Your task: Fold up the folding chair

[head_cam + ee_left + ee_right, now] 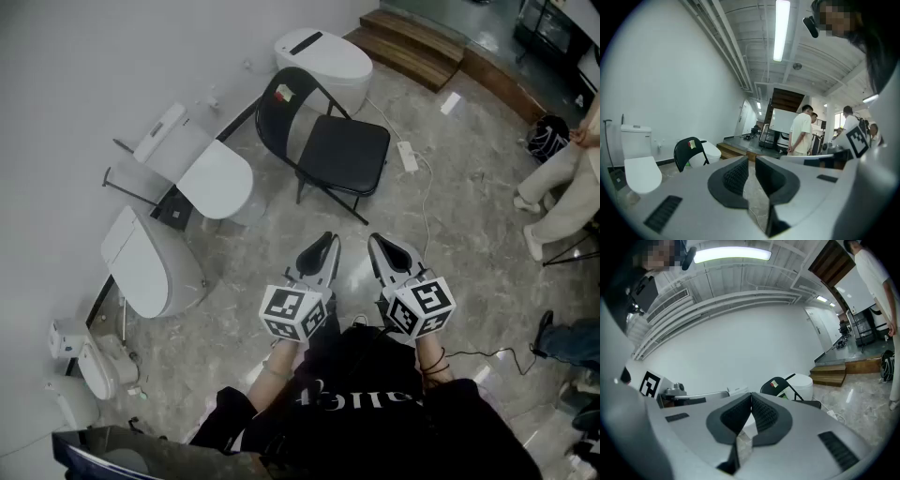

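Low in the centre of the head view, the left gripper [323,246] and right gripper [382,246] are held side by side in front of the person's torso. Both point up the frame, tipped slightly downward. The left fingers [736,176] stand a narrow gap apart with nothing between them. The right fingers [764,413] are closed tip to tip and empty. The folding chair [342,155] stands unfolded on the floor [450,216] at upper centre, well apart from both grippers and just beside a white toilet [323,56].

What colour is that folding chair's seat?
Black, like the rest of the folding chair; the head view shows it best.
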{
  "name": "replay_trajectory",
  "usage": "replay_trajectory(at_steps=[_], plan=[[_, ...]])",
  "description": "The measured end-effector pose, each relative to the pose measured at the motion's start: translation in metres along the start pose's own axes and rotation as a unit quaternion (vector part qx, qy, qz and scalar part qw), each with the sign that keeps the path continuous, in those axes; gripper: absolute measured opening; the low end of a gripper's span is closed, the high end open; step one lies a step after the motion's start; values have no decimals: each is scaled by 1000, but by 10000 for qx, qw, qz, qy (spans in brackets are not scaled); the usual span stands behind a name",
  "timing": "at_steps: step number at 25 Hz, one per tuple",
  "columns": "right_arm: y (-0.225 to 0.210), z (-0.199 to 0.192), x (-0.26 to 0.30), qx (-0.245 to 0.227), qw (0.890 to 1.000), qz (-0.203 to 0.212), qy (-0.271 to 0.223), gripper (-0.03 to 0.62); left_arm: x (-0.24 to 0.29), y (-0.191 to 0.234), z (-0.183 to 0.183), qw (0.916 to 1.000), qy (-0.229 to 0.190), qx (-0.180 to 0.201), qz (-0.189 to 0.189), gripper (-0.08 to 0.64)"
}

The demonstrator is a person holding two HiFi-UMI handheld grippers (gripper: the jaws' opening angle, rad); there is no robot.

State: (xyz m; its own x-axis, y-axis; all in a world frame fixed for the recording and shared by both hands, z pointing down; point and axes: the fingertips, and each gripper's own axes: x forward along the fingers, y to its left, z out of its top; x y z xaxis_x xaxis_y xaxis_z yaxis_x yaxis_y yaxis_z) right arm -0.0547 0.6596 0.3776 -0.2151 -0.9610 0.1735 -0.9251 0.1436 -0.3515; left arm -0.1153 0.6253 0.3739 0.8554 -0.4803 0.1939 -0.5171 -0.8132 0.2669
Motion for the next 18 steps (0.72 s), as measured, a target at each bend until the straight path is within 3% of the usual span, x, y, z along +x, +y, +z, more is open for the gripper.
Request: replay_trajectory(at_steps=[5, 10, 18], plan=[[-18, 6, 32, 49, 10000, -53, -29, 14, 24, 26, 6, 10000, -4, 4, -17, 48], [-32, 19, 75, 426, 9988, -103, -203, 14, 56, 69, 14, 9999, 26, 10, -149, 48], [-43, 68, 193, 385, 9977, -326, -455, 14, 113, 168, 80, 9978, -152, 180, -623, 48]])
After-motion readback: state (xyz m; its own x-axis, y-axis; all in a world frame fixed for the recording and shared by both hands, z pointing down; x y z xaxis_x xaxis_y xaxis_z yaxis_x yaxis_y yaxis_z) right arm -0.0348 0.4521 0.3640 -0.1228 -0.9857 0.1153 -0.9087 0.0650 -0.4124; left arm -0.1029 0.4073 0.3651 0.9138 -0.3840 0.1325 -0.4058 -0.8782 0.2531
